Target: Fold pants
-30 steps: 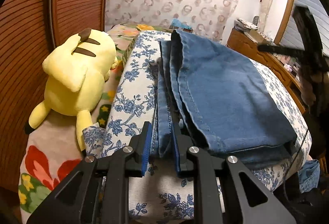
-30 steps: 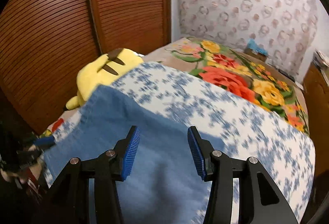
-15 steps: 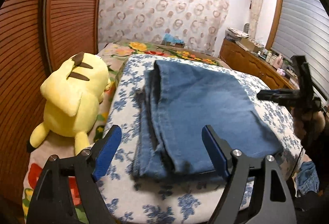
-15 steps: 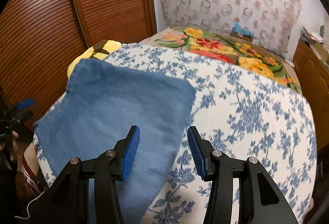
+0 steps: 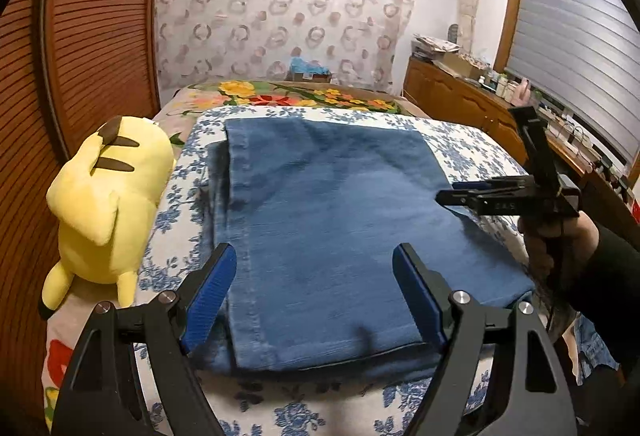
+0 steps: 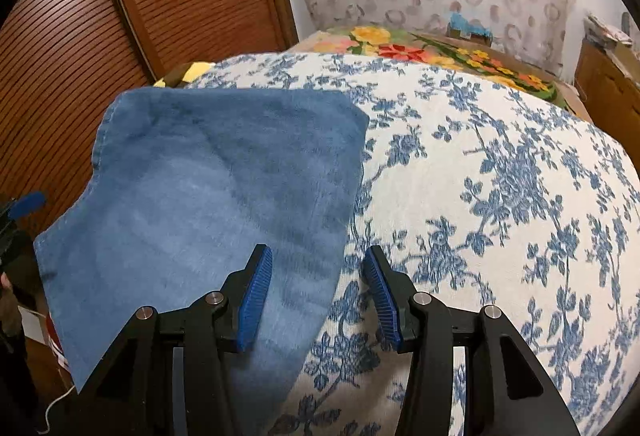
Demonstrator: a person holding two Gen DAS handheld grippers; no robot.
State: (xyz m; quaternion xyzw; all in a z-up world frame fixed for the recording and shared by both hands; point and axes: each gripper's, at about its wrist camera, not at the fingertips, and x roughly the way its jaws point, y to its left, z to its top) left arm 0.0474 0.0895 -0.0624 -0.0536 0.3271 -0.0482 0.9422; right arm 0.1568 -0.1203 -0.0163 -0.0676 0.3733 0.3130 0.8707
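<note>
Brown slatted doors (image 5: pixel 92 36) and a wall covered in ring-patterned paper (image 5: pixel 280 8) close in a bedroom, where a white cover with blue flowers (image 6: pixel 500 176) lies over a bed topped further back by a bright flowered blanket (image 5: pixel 288 98). Folded blue pants (image 5: pixel 332 228) lie flat on the blue-flowered cover, stacked in layers with a stitched hem running along their left side. Just beside them on the left sits a yellow plush toy (image 5: pixel 104 196). Close above the near edge of the pants the left gripper (image 5: pixel 316 300) has its jaws spread wide, having just opened, and nothing is pinched between them. At the right edge of the pants the right gripper (image 6: pixel 316 296), held by a hand (image 5: pixel 556 236) in a dark sleeve, is partly open with no cloth clamped.
</note>
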